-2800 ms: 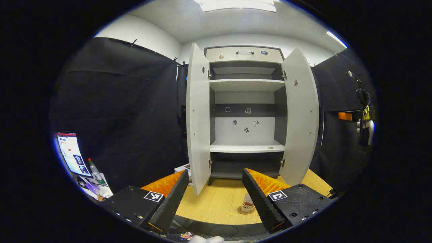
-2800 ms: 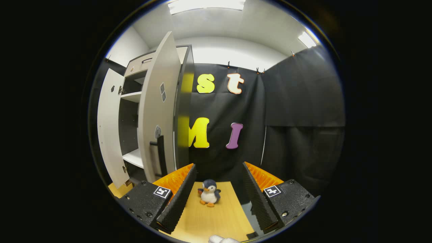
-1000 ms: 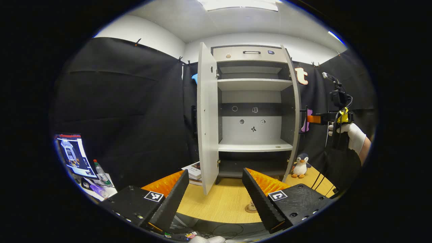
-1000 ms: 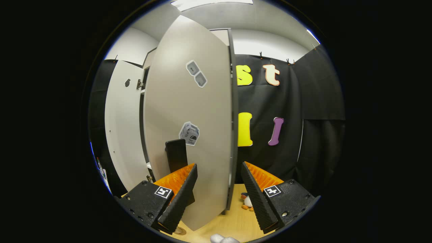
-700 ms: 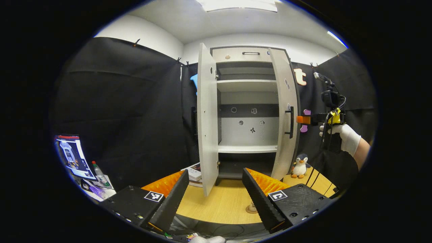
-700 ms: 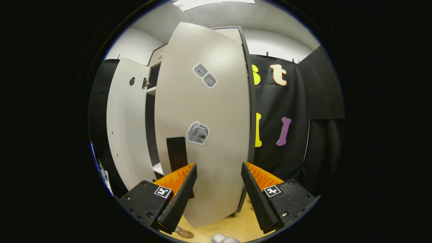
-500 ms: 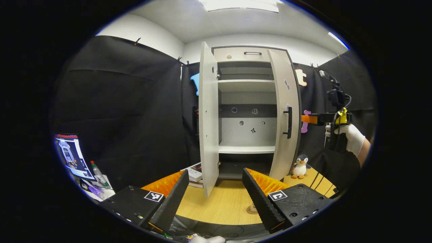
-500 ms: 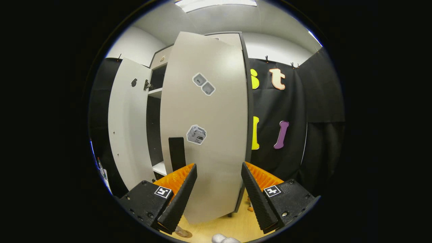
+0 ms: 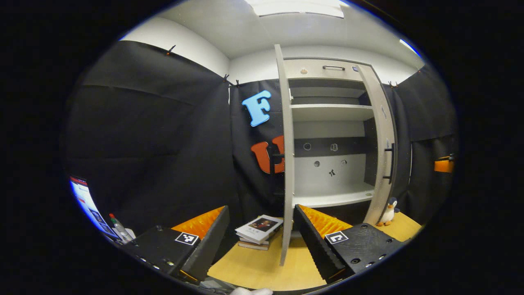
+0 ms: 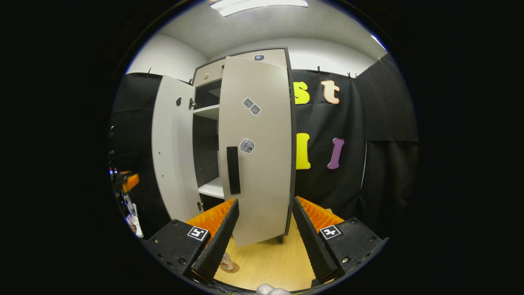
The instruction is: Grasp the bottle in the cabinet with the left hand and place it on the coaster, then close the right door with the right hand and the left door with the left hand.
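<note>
1. The bottle [image 10: 225, 262] is standing upright on the round coaster [image 10: 229, 268] on the table [image 10: 266, 262], seen low in the right gripper view just beside that gripper's left finger; it is small and pale, partly hidden by the finger.
2. The right door [image 10: 256, 151] is sitting nearly closed, with a narrow gap remaining beside its dark handle [image 10: 233, 170].
3. The left door [image 9: 286, 155] is standing wide open, edge-on in the left gripper view, exposing pale shelves [image 9: 331, 198] inside the cabinet [image 9: 327, 69].
4. The left gripper [image 9: 262, 241] is hovering spread and holding nothing, in front of the left door's edge.
5. The right gripper [image 10: 264, 235] is likewise spread and holding nothing, apart from the right door.
6. Stacked books [image 9: 258, 231] and a toy penguin [image 9: 387, 213] are resting on the wooden table.
</note>
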